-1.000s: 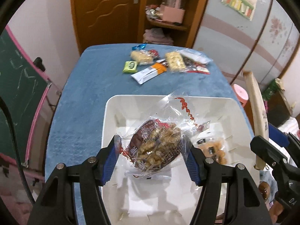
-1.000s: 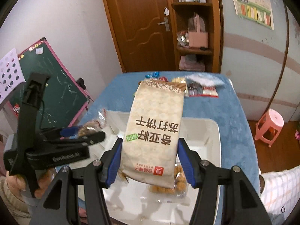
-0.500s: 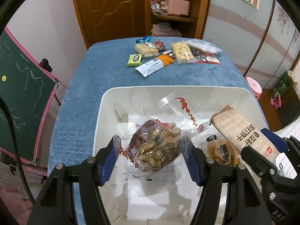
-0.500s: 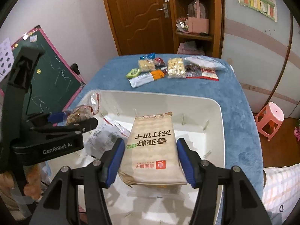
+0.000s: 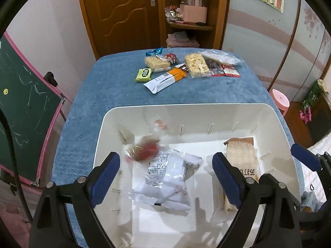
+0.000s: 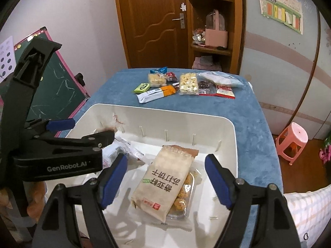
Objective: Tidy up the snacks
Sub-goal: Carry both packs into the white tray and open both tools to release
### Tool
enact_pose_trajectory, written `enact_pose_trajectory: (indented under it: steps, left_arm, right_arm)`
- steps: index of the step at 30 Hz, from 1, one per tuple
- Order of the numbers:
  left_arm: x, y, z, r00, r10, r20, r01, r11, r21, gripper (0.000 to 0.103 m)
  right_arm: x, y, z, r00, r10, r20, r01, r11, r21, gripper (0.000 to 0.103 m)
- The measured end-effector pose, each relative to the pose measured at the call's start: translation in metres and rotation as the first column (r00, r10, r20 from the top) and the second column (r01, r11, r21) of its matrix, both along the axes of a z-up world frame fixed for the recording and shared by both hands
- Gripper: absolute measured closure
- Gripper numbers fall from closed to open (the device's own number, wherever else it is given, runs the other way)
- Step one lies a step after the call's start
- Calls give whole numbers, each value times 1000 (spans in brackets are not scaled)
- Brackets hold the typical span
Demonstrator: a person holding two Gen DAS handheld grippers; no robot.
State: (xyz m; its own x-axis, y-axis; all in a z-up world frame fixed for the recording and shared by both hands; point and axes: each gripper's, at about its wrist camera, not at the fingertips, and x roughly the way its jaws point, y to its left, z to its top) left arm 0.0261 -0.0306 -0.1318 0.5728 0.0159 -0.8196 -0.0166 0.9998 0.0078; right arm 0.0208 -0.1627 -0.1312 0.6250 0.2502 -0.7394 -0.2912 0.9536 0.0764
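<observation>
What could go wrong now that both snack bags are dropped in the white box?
1. The cracker pack lies tilted on a clear tray of fried snacks, so it might slide or press on them.
2. Both grippers, left and right, have just been opening and hang low inside the white box; lifting carelessly could bump its wall.
3. The clear snack bag lies loosely; its crinkly edge might catch a finger.
</observation>
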Motion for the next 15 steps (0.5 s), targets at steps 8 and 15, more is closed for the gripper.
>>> enact_pose_trajectory:
  steps: [8,15]
  left_arm:
    - [-2,7,1,1000,9,11,-9,1000,-24,13]
    - [-6,19,3,999,28,26,-27,998,-56,13]
  right_arm:
    - [1,1,1,1000,1,-11,-1,1000,13,25]
    - [-1,10,0,1000,11,-14,-11,1000,-8,25]
